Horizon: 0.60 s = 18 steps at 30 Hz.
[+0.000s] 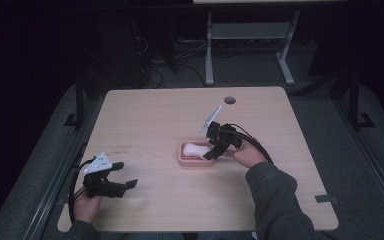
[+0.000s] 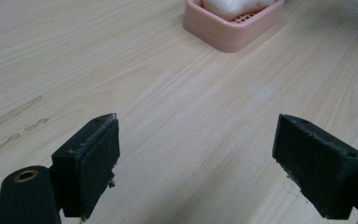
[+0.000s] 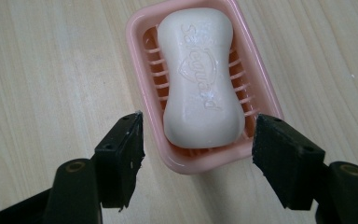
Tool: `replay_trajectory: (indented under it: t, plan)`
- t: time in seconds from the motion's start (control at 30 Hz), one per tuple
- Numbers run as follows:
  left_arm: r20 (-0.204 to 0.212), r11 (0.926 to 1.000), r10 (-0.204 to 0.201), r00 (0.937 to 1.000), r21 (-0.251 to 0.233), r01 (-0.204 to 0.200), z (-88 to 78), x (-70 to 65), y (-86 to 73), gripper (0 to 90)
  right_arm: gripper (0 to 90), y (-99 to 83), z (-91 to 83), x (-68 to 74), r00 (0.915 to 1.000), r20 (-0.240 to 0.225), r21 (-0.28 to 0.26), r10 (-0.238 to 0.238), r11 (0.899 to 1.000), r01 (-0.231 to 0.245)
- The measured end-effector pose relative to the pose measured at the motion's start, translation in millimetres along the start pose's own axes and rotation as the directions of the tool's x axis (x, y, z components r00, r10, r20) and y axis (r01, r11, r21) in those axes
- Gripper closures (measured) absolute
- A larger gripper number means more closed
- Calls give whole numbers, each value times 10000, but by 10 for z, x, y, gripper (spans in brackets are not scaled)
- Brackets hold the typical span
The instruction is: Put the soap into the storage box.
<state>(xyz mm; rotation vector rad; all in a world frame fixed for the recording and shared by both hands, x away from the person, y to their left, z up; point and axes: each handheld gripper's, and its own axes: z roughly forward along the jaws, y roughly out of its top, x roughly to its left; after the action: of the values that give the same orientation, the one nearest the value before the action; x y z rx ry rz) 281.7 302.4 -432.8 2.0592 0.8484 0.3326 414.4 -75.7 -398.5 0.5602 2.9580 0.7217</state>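
A white bar of soap (image 3: 200,79) lies lengthwise in a pink slatted soap dish (image 3: 144,28) near the middle of the wooden table (image 1: 155,115). My right gripper (image 3: 198,149) is open, its jaws standing either side of the dish's near end, just above it. In the high view the right gripper (image 1: 214,150) hangs over the right end of the dish (image 1: 185,159) and soap (image 1: 196,149). My left gripper (image 1: 127,175) rests open at the table's front left with nothing between its jaws. The left gripper view has the dish (image 2: 223,35) far ahead.
A round cable hole (image 1: 229,100) sits near the table's far edge. Faint scuff marks (image 2: 16,114) cross the wood at the left. Beyond the table stand the white legs of another desk (image 1: 209,50) and cables on the dark floor.
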Motion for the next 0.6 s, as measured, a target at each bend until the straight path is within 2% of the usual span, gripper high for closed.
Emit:
replay_trajectory:
  t: [0.33,0.6]
  plan:
    - [9,10000,44,10000,19,-44,1,1,1,140,327,-64,-60,28,9999,111,-108,-38,9999,39]
    - [10,10000,30,10000,19,-30,11,-2,0,141,324,-194,-54,12,9996,13,-44,282,9996,-281]
